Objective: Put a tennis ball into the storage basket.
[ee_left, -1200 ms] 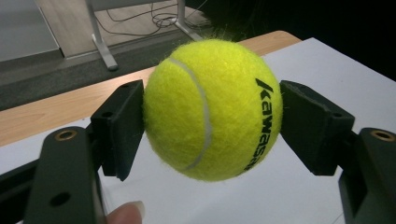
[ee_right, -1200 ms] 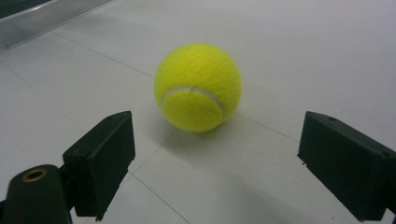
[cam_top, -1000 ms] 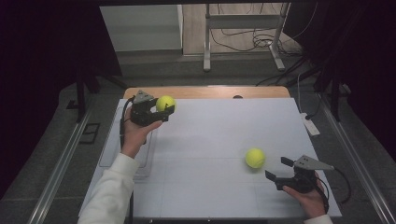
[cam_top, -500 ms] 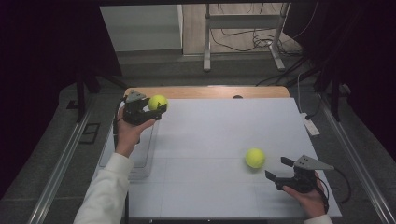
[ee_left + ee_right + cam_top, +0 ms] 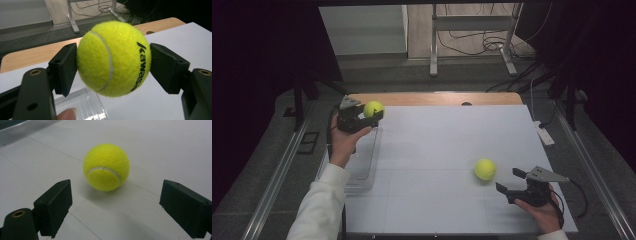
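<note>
Up at the far-left corner of the white table (image 5: 447,150), the left gripper (image 5: 362,118) clamps a yellow tennis ball (image 5: 113,58) between its two jaws, raised above a clear plastic tray (image 5: 362,165). Being round, the ball has no long axis; its black lettering runs up its right side in the left gripper view. Near the front right, the right gripper (image 5: 514,182) rests with jaws spread wide, just beside a second tennis ball (image 5: 106,167) lying on the table.
</note>
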`<state>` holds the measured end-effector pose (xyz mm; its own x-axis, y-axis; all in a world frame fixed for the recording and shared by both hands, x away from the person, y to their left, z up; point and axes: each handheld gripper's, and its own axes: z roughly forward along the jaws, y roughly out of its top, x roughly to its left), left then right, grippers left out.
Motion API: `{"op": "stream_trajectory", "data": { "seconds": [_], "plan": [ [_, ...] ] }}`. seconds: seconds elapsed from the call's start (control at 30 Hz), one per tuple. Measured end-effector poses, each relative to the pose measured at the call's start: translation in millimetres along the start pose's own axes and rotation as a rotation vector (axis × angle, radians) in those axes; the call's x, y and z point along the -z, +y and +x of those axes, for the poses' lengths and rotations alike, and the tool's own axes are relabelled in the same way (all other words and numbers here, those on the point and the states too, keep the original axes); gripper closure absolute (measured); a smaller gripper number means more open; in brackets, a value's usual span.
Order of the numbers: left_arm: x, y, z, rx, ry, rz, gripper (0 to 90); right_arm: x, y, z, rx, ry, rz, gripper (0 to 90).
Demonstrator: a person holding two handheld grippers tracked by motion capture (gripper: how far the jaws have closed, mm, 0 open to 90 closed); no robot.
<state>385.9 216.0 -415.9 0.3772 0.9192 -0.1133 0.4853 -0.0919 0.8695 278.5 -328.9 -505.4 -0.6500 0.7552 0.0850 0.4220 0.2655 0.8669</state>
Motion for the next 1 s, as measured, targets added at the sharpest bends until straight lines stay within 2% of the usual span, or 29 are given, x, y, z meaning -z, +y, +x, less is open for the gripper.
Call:
{"op": "stream_trajectory", "data": {
  "seconds": [0.47, 1.0],
  "plan": [
    [7.1, -6.1, 21.4, 0.033, 0.046, 0.01, 27.1, 0.5, 0.0, -0.1, -0.001, -0.002, -0.002, 11.2],
    [12.6, -8.1, 38.1, 0.05, 0.093, 0.024, 27.1, 0.6, -0.3, -1.1, -0.002, -0.003, -0.002, 11.2]
  ]
}}
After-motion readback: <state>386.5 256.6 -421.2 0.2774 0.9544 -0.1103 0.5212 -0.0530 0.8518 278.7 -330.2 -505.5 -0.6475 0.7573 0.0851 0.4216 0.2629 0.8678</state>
